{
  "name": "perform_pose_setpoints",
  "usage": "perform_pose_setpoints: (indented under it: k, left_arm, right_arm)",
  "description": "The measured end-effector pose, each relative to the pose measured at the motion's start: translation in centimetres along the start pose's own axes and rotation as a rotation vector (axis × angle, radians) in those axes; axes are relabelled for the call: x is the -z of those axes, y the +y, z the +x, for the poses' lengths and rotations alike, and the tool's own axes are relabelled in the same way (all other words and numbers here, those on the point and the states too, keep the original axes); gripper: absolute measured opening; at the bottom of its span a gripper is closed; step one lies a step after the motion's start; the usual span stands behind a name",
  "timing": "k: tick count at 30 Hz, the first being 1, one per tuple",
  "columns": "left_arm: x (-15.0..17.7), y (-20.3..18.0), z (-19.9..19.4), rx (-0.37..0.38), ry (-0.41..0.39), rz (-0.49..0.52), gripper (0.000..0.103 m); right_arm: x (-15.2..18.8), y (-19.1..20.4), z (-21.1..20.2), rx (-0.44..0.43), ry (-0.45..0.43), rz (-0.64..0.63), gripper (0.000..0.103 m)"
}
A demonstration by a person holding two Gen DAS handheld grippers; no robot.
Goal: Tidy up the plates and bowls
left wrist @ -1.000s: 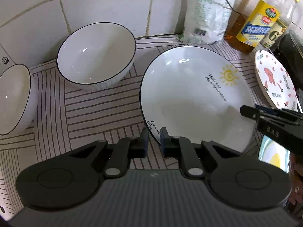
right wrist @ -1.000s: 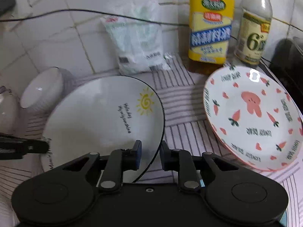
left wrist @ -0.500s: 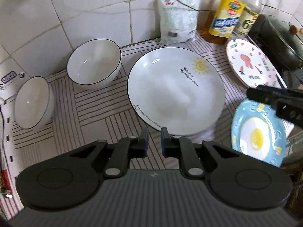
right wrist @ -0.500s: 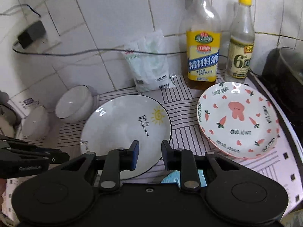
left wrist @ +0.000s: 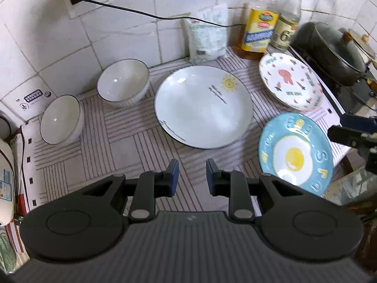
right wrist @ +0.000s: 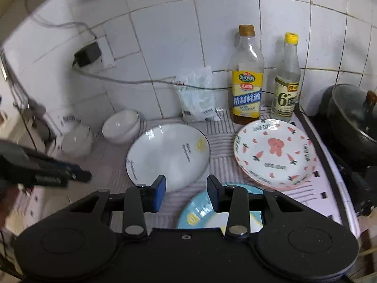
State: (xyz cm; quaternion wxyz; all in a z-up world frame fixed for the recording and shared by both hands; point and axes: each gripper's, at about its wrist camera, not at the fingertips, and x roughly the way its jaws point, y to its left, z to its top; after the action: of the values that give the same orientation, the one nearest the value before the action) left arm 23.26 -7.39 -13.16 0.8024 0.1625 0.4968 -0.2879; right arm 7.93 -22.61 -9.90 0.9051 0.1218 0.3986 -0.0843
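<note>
Bare striped mat before bowls, plates.

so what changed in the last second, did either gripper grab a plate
No grab. Both grippers pulled up and back from the sun plate, and their jaws widened: left gripper and right gripper are now open and empty. The plates, including the egg plate, and the bowls stayed put.

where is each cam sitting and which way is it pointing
Left wrist: above the counter's near edge, looking down and forward past the open left gripper at two bowls and the sun plate.
Right wrist: lower, facing the tiled wall past the open right gripper.
Shared: sun plate, bunny plate, egg plate.
</note>
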Motion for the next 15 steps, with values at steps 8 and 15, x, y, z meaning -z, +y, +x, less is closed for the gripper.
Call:
perform_pose_setpoints:
  k: [8,15]
  left_arm:
    - [1.5,-4.9,-0.1,-0.065,-0.003,0.058,0.033]
    - [2.7,-9.5,1.5,-0.075,0.011,0.067,0.046]
  right_arm:
    - [3.1,-3.0,-1.9,0.022,0.069,-0.055,0.049]
    - [4.7,-6.1,-3.5,0.036,0.079,-0.132,0.063]
